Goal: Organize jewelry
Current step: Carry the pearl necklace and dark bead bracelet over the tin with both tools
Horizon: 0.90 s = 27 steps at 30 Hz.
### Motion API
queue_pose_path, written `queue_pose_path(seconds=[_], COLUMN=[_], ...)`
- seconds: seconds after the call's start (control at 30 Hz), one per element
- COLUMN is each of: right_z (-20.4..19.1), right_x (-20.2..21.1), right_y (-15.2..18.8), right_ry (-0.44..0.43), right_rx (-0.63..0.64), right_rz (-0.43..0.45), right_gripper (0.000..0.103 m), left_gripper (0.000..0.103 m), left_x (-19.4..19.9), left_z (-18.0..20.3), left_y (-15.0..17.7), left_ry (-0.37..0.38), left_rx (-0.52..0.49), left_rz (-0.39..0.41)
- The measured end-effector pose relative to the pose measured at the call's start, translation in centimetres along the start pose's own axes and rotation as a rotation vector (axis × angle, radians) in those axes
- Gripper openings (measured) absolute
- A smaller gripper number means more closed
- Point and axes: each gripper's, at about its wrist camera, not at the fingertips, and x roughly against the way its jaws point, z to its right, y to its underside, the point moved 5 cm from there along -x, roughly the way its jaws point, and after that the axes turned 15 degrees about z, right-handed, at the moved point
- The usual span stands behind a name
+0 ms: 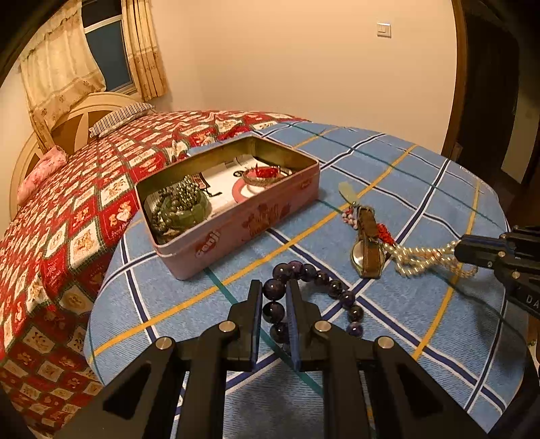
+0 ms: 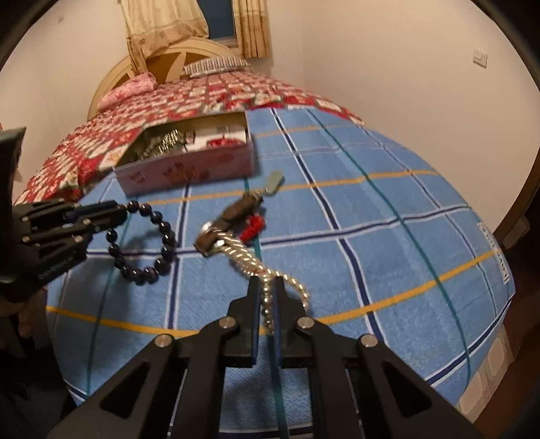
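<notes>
A dark purple bead bracelet lies on the blue checked cloth. My left gripper is shut on its near beads; it also shows in the right wrist view. My right gripper is shut on a white pearl necklace, which trails to a brown-strapped watch with a red charm. An open pink tin box holds green beads and a red piece. A pale green pendant lies right of the box.
The cloth covers a bed with a red patterned quilt, pillows and a headboard at the far left. A wall with a light switch stands behind. A dark doorway is at the right.
</notes>
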Motion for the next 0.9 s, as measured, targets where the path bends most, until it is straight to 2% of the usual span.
queue_pose_path(seconds=[0.47,0.9], right_z=[-1.7,-3.4], right_x=[0.8,-1.2], right_y=[-5.5,-11.3], right_ry=[-0.024,-0.032], right_rx=[0.060,0.138], right_rz=[0.100,0.164], right_gripper=[0.008,0.008], left_gripper=[0.014,0.014], left_x=[2.4,1.1], left_z=[-3.3,-7.1], left_y=[-5.1,-9.8], left_ry=[-0.053,-0.122], left_rx=[-0.007,-0.052], left_rz=[0.093,0.147])
